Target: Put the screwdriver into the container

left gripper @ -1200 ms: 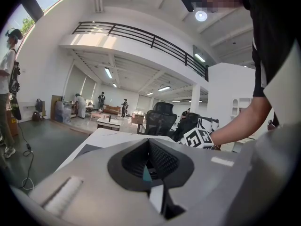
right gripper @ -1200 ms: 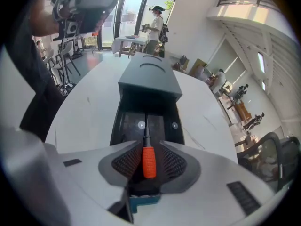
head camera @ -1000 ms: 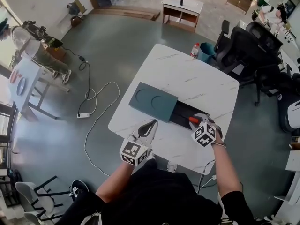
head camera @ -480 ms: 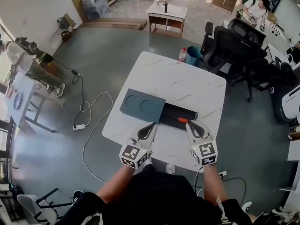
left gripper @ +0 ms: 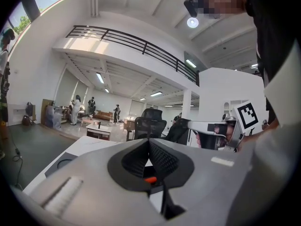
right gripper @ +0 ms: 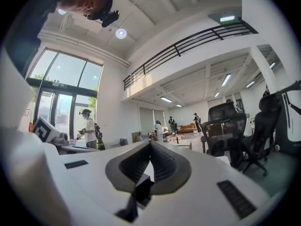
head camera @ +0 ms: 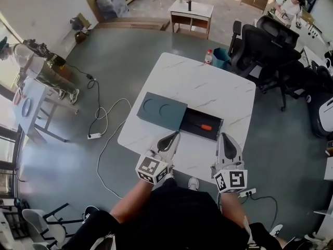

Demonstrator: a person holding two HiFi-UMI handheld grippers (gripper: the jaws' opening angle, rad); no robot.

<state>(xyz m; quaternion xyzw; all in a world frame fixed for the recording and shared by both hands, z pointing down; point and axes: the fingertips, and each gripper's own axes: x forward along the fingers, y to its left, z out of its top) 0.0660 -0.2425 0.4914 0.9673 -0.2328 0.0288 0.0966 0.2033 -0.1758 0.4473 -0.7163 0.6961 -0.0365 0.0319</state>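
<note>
The container is a dark box on the white table [head camera: 208,85], with its teal lid [head camera: 161,110] slid left and its black tray [head camera: 193,119] uncovered. The screwdriver [head camera: 202,126], orange-handled, lies inside the tray. My left gripper [head camera: 173,136] rests at the table's near edge, shut and empty, its tips just short of the tray. My right gripper [head camera: 225,137] sits to the right of it, drawn back from the tray, jaws closing fully together on nothing. In the left gripper view the jaws [left gripper: 149,147] meet, with the orange handle [left gripper: 150,179] showing below them. In the right gripper view the jaws [right gripper: 150,149] meet too.
Black office chairs [head camera: 263,40] crowd the table's far right corner, beside a bottle [head camera: 209,57] and a teal bin [head camera: 222,59]. A white cable [head camera: 106,121] trails over the floor on the left. A small wooden table [head camera: 190,10] stands further back.
The right gripper was over the tray at the screwdriver with jaws open. It has pulled back toward me and shut, leaving the screwdriver in the tray. The left gripper hardly moved.
</note>
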